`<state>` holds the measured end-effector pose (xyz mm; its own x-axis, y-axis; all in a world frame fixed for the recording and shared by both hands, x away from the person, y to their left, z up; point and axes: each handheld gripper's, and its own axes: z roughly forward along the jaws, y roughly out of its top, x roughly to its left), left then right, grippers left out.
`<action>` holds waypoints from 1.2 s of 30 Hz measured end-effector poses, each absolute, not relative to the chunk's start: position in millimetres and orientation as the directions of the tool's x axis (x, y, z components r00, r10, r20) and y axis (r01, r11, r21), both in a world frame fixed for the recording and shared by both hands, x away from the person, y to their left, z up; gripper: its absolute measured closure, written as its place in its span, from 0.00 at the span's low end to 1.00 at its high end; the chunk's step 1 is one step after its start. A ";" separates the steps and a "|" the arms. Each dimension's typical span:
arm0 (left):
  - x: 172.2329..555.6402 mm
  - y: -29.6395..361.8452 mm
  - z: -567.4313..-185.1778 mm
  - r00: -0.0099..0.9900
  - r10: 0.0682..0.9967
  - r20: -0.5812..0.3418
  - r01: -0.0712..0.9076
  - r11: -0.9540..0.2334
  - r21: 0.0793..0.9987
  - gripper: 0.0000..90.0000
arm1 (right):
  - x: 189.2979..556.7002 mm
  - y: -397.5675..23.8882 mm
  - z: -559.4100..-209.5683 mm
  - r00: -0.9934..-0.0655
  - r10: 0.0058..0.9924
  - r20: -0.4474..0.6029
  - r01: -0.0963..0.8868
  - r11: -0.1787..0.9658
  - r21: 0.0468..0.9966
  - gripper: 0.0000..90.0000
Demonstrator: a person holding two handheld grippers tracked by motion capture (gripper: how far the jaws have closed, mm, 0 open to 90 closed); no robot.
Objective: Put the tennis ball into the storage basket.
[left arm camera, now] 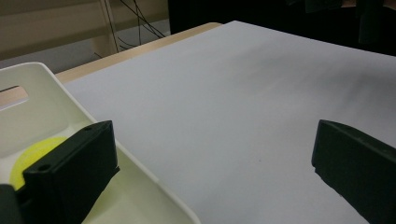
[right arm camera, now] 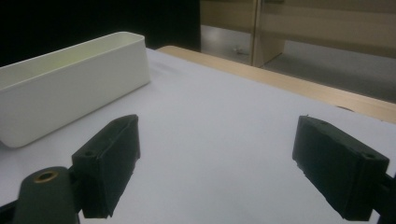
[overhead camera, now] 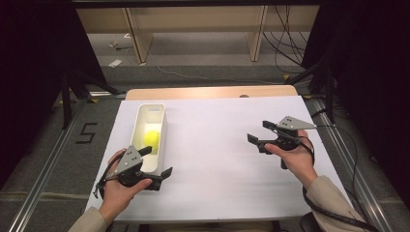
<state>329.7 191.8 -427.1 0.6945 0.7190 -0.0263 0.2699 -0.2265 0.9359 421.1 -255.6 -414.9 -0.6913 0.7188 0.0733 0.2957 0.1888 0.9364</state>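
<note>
left tool [overhead camera: 157, 162] open astride white bin [overhead camera: 161, 126] wall, yellow ball [overhead camera: 152, 138] inside, right tool [overhead camera: 259, 134] open, empty

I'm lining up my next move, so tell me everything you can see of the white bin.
The white bin is a long, narrow, open-topped tub with rounded corners, smooth like plastic, and a slot handle cut in its far end wall. It stands upright on the white table sheet, lengthwise away from the person, at the left. A yellow ball lies inside. The left gripper straddles its near right wall, one jaw inside, one outside, jaws open.
</note>
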 end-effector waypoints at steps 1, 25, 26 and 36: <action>329.7 192.0 -427.0 0.695 0.719 -0.026 0.270 -0.226 0.936 0.00 | 420.2 -257.2 -415.3 -0.689 0.721 0.071 0.294 0.188 0.937 0.18; 329.8 192.9 -426.7 0.694 0.719 -0.022 0.265 -0.227 0.937 0.00 | 405.0 -269.2 -425.1 -0.684 0.727 0.059 0.308 0.214 0.927 0.18; 329.8 192.9 -426.7 0.694 0.720 -0.021 0.265 -0.228 0.937 0.00 | 404.7 -269.1 -425.6 -0.685 0.727 0.059 0.309 0.215 0.926 0.18; 330.3 192.3 -426.5 0.692 0.721 -0.027 0.269 -0.222 0.937 0.00 | 404.1 -269.3 -425.5 -0.686 0.725 0.060 0.305 0.212 0.929 0.18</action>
<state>330.3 192.3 -426.5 0.6920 0.7214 -0.0272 0.2686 -0.2224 0.9372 404.1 -269.3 -425.5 -0.6863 0.7249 0.0599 0.3049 0.2119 0.9285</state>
